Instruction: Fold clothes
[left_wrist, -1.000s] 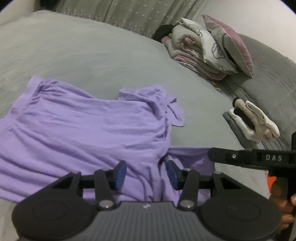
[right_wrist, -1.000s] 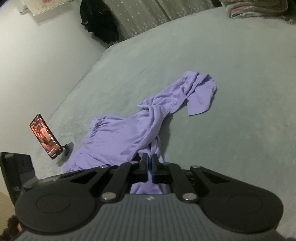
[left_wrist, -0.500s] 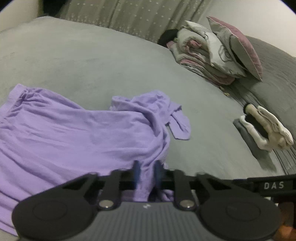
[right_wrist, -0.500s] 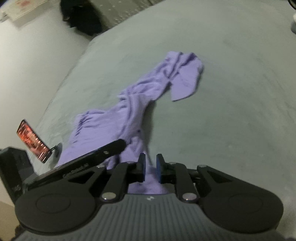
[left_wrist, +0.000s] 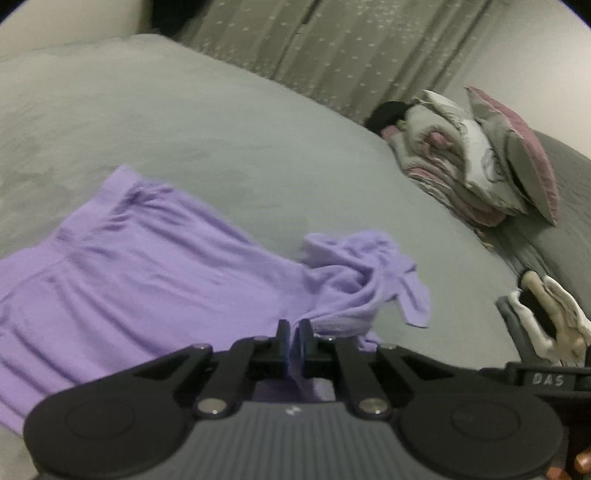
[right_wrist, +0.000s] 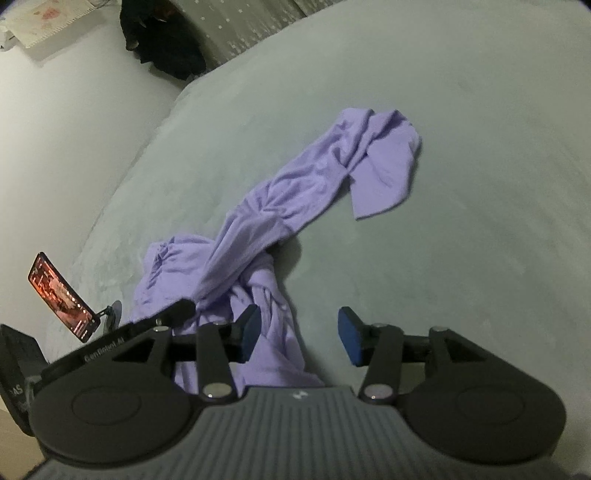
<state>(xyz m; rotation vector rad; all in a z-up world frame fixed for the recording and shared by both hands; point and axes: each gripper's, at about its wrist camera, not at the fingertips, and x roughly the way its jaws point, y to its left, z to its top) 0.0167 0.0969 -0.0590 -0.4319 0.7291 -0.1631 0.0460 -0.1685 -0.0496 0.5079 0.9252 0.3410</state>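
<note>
Lilac soft knit garment (left_wrist: 155, 280) on grey bed (left_wrist: 207, 140): our left claw (left_wrist: 290, 345) has just clamped its near edge; our right claw (right_wrist: 299, 338) is opening, releasing it, handing over the fold.

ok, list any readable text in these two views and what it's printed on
"DAS" on the black bar at the lower right of the left wrist view.
"GenRobot.AI", blurred and only partly legible, on the black bar at the lower left of the right wrist view.
"AS", cut off, on the black block at the left edge.
Phone screen: too small to read.
</note>
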